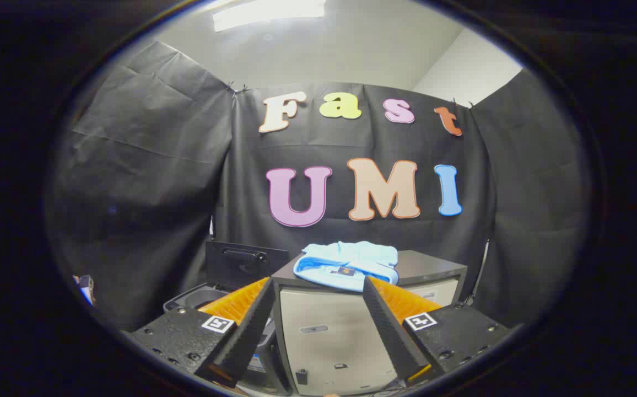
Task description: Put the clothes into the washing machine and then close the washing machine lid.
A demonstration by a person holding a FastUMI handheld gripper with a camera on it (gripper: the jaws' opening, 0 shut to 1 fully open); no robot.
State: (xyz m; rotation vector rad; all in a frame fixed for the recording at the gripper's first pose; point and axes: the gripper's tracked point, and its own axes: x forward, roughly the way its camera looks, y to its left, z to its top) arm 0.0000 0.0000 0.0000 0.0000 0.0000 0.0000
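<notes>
A folded light blue garment point(347, 264) lies on top of a small cabinet point(324, 325) with a dark top and a pale front. To the cabinet's left stands the washing machine point(200, 298), its dark lid point(246, 263) raised upright and its round tub partly hidden behind my left finger. My gripper point(318, 309) is open, the fingers spread wide with nothing between them. The garment sits beyond the fingertips, a little above them, and the cabinet front shows through the gap.
Black cloth walls close the booth behind and on both sides. A cable runs down the wall right of the cabinet point(481, 270). A small bluish object point(84, 286) shows at the far left.
</notes>
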